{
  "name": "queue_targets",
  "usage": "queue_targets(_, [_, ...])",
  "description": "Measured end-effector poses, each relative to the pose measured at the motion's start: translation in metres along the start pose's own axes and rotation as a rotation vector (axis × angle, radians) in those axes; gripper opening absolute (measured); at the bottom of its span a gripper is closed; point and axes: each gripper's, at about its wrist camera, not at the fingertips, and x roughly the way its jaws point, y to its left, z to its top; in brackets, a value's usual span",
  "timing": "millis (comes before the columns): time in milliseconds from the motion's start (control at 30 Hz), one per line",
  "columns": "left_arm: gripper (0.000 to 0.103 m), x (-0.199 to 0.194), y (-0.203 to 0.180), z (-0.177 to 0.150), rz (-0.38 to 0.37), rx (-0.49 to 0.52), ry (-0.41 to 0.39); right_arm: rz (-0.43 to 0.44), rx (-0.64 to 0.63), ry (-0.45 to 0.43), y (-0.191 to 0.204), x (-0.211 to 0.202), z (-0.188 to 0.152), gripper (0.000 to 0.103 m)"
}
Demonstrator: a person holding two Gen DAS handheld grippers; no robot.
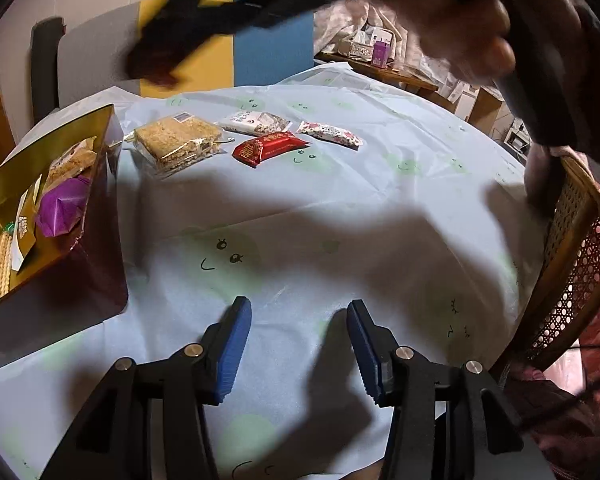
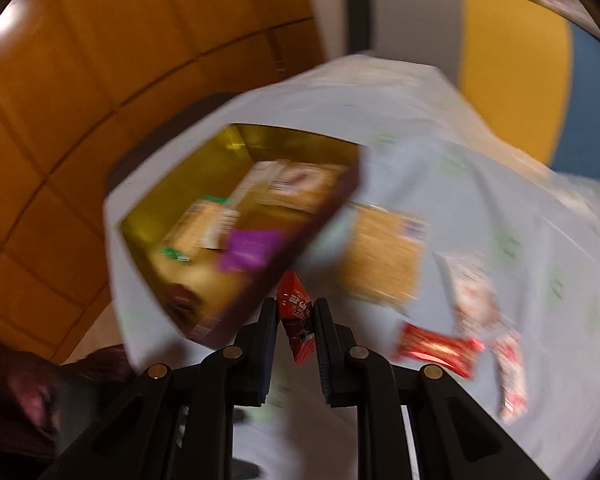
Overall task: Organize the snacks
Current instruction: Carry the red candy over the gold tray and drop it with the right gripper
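your right tongs are clamped on a red snack packet just beside the gold-lined box — held edge-up, likely so it drops in beside the purple packet. your left tongs hang apart and empty over the tabletop, where 4 snacks wait, including the rice cake.

A lived-in home dining corner is shown. A round table is covered by a pale blue plastic cloth printed with green smiley faces, and a cane-backed wooden chair is drawn up beside it. Orange wood-panelled cabinetry is seen along one wall. Small boxes and crumpled sheeting are piled on a wooden side table behind, and wrapped snacks are laid out on the cloth.
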Motion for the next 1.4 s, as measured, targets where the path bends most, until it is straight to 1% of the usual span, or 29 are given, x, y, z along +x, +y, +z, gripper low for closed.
queue_targets(100, [0.05, 0.0, 0.002, 0.0, -0.009, -0.009, -0.006, 0.045, -0.061, 0.024, 0.031, 0.015, 0.013, 0.018])
queue_targets(200, [0.05, 0.0, 0.003, -0.001, -0.019, -0.02, -0.012, 0.07, -0.1, 0.053, 0.05, 0.032, 0.022, 0.018])
queue_targets(300, [0.05, -0.001, 0.004, -0.001, -0.025, -0.025, -0.016, 0.096, -0.111, 0.089, 0.061, 0.046, 0.022, 0.02])
queue_targets(433, [0.05, -0.001, 0.002, -0.001, -0.02, -0.018, -0.018, 0.105, -0.12, 0.13, 0.064, 0.06, 0.022, 0.023])
queue_targets(500, [0.05, -0.001, 0.003, -0.001, -0.022, -0.021, -0.019, 0.101, -0.117, 0.138, 0.064, 0.063, 0.021, 0.027])
queue_targets(533, [0.05, -0.001, 0.003, -0.001, -0.022, -0.021, -0.02, 0.102, -0.113, 0.137, 0.063, 0.064, 0.02, 0.03])
queue_targets(733, [0.051, -0.001, 0.002, -0.002, -0.018, -0.018, -0.019, 0.102, -0.084, 0.121, 0.056, 0.058, 0.017, 0.031])
queue_targets(867, [0.051, -0.001, 0.002, -0.002, -0.013, -0.016, -0.018, 0.096, -0.056, 0.098, 0.047, 0.049, 0.013, 0.031])
queue_targets(1033, [0.051, -0.001, 0.001, -0.003, -0.009, -0.014, -0.018, 0.059, -0.023, 0.081, 0.03, 0.035, 0.001, 0.031])
queue_targets(1100, [0.051, -0.001, 0.0, -0.003, -0.006, -0.011, -0.018, 0.033, -0.001, 0.073, 0.017, 0.026, -0.006, 0.031])
queue_targets(1200, [0.051, -0.001, -0.001, -0.005, -0.002, -0.007, -0.017, -0.008, 0.058, 0.064, -0.011, 0.012, -0.02, 0.031])
queue_targets(1300, [0.054, -0.002, -0.003, -0.006, 0.002, 0.002, -0.015, -0.072, 0.124, 0.065, -0.043, -0.001, -0.037, 0.031])
queue_targets(1400, [0.055, -0.001, -0.006, -0.005, 0.011, 0.012, -0.012, -0.163, 0.187, 0.073, -0.075, -0.013, -0.054, 0.031])
